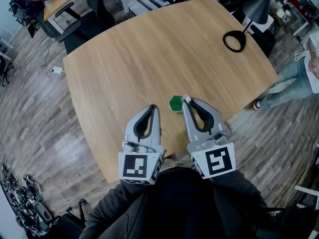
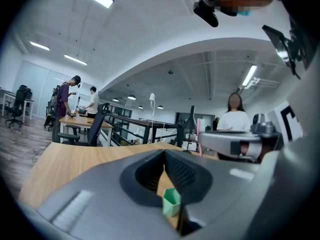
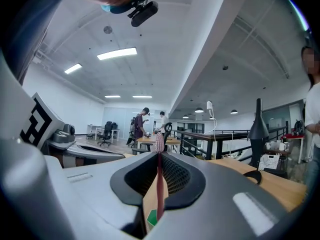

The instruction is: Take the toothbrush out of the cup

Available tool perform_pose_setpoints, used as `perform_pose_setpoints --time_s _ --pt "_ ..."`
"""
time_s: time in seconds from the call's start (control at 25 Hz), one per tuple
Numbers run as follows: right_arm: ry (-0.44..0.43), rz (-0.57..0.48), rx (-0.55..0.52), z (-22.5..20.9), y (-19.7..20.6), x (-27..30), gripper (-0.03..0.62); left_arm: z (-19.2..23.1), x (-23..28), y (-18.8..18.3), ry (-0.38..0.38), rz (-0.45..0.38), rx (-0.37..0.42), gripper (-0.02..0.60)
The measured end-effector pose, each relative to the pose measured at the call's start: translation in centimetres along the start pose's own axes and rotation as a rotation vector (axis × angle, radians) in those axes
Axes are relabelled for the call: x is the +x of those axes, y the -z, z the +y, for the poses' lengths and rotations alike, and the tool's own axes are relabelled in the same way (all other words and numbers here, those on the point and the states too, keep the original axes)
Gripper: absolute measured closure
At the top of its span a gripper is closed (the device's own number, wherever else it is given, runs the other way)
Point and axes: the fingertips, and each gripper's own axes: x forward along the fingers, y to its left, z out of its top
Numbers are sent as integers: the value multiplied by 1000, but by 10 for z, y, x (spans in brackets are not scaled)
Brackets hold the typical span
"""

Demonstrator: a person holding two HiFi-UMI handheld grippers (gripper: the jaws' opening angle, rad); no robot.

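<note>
Right gripper [image 1: 187, 100] jaws pinch the toothbrush [image 3: 159, 184], whose lower end is hidden. Left gripper [image 1: 155, 108] jaws are together and empty. The cup [image 1: 175, 103] stands near the tabletop's [image 1: 149, 49] near edge.

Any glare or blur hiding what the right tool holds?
Head view: even light, sharp, the table edges bowed by the lens. Right gripper view: strong wide-angle curve, dark corners, bright ceiling strips but no glare on the right tool; the pink toothbrush shows clearly between its jaws. Left gripper view: same curve; the green cup looks slightly soft.
</note>
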Motion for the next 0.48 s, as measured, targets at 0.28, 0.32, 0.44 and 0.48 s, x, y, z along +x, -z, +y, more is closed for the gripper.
perform_pose_setpoints --time_s 0.28,0.32,0.44,0.48 --pt "74 33 38 -15 15 -40 568 -32 -5 5 81 -8 27 574" --pt "85 36 47 -18 17 -44 568 -36 -5 6 90 -6 30 574" --pt "106 36 63 -25 19 -55 568 -49 -5 5 114 -10 36 574" --pt "109 33 64 -26 18 -57 568 -52 -5 4 119 -12 38 574"
